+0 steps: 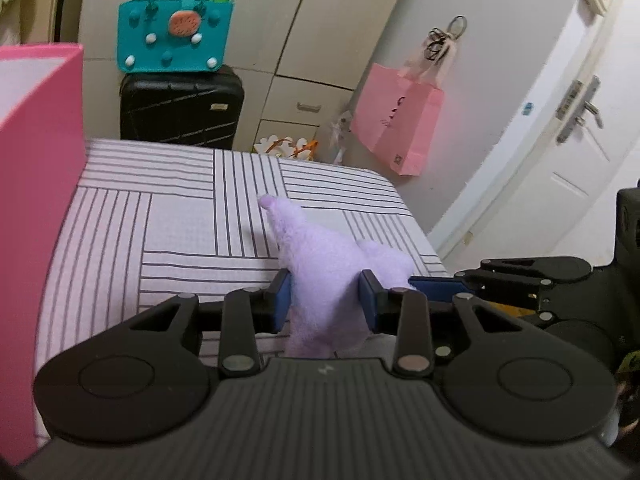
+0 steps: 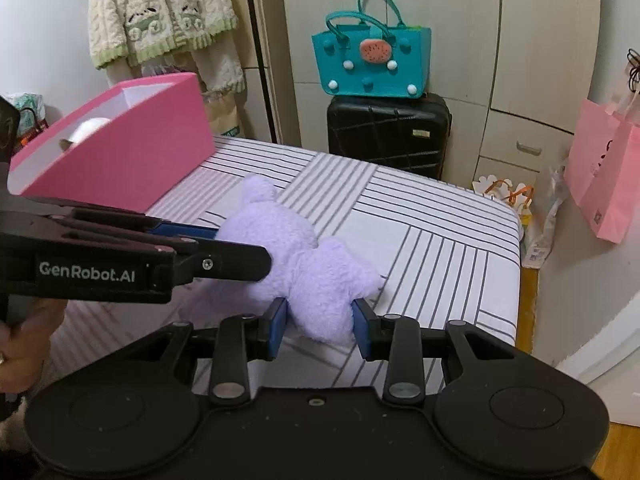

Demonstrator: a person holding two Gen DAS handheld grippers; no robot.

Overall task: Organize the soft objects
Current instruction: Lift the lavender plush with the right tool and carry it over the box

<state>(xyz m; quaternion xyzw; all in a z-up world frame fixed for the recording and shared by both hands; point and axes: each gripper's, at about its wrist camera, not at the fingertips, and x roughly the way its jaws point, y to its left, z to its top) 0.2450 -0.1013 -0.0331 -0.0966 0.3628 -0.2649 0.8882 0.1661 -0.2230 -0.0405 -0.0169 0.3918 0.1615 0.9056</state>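
Observation:
A soft lilac plush toy lies on the striped bed sheet. My left gripper is shut on one end of it. My right gripper is shut on the other end of the plush toy, with its blue pads pressed into the fabric. The left gripper also shows from the side in the right wrist view, reaching in from the left. A pink box stands open at the bed's far left, with a white soft object inside.
A black suitcase with a teal felt bag on top stands behind the bed. A pink paper bag hangs on the wardrobe at the right. A knitted cream garment hangs behind the box. The bed's right edge drops to the floor.

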